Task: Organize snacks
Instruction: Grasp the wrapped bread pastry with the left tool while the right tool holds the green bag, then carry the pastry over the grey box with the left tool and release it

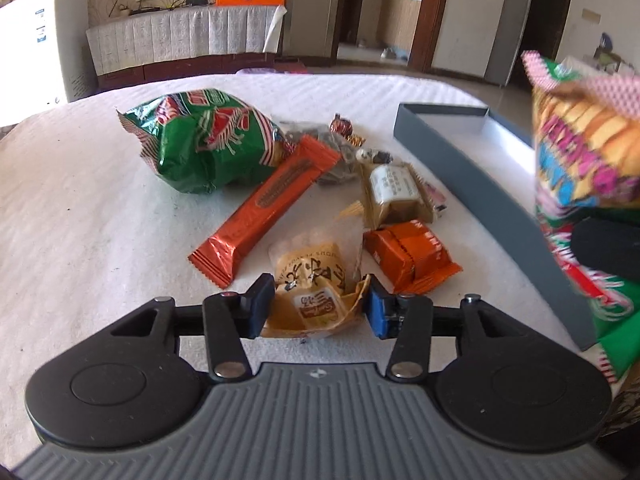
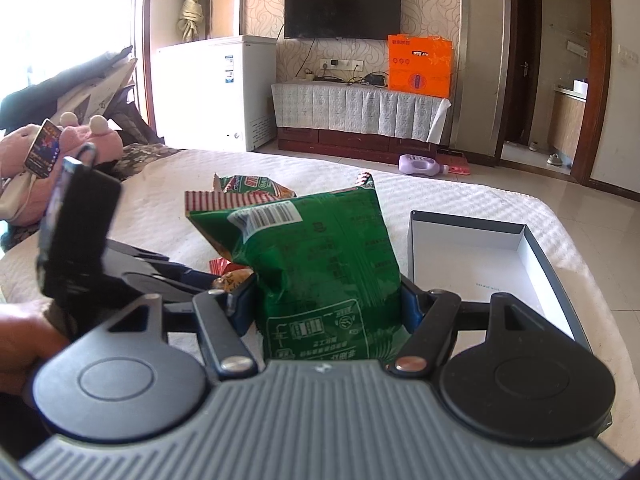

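My left tongs [image 1: 316, 312] are squeezing a small yellow snack packet [image 1: 310, 286]. Its sides crumple up against both pads, so I think the hold is good. I took it first because it lies nearest to me, at 6 o'clock in the pile.

The other snacks wait on the white bed [image 1: 80, 208]. A long orange bar [image 1: 266, 206] lies at 11 o'clock from my packet. A puffy green bag [image 1: 200, 140] sits past it. A small orange pack [image 1: 410, 256] is at 2 o'clock.

My right tongs [image 2: 326, 300] are clamped on a big green chip bag [image 2: 320, 248]. I hold it standing up, off the bed, so it stays out of the way of the pile. The grey box [image 2: 536, 248] is at 2 o'clock from that bag, open and with nothing in the part I can see. I think the snacks are meant to go in there.
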A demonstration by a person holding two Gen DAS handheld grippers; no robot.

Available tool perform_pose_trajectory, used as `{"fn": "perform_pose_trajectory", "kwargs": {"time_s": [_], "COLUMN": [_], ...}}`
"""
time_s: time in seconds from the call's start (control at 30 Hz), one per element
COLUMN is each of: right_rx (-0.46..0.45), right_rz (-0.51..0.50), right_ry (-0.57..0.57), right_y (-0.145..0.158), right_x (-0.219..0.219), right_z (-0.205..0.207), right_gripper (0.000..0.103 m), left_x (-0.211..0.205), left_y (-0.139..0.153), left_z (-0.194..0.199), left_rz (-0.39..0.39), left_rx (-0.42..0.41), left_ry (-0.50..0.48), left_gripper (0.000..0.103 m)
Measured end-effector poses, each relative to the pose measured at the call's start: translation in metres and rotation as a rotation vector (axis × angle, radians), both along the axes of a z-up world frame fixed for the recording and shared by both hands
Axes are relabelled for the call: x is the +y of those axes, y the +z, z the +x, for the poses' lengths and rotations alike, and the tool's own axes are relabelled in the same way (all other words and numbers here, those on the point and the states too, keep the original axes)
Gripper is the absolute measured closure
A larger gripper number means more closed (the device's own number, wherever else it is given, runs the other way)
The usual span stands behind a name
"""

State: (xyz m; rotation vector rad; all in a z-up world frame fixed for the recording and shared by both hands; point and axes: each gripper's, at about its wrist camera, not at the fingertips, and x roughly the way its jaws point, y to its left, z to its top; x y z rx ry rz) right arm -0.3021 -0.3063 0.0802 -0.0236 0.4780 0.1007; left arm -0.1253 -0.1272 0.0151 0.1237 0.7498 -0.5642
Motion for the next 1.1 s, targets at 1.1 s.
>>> {"fn": "perform_pose_trajectory", "kwargs": {"time_s": [1.1], "right_rx": [-0.091], "right_rz": [0.051], "right_ry": [-0.081], "right_y": [0.026], "right_x": [-0.034], "right_z": [-0.033], "right_gripper": [0.032], "left_x": [-0.040], "left_y": [0.048], "left_z": [-0.034], "left_rz": [0.039], "left_rx": [-0.240], "left_ry": [0.065], "left_gripper": [0.056]}}
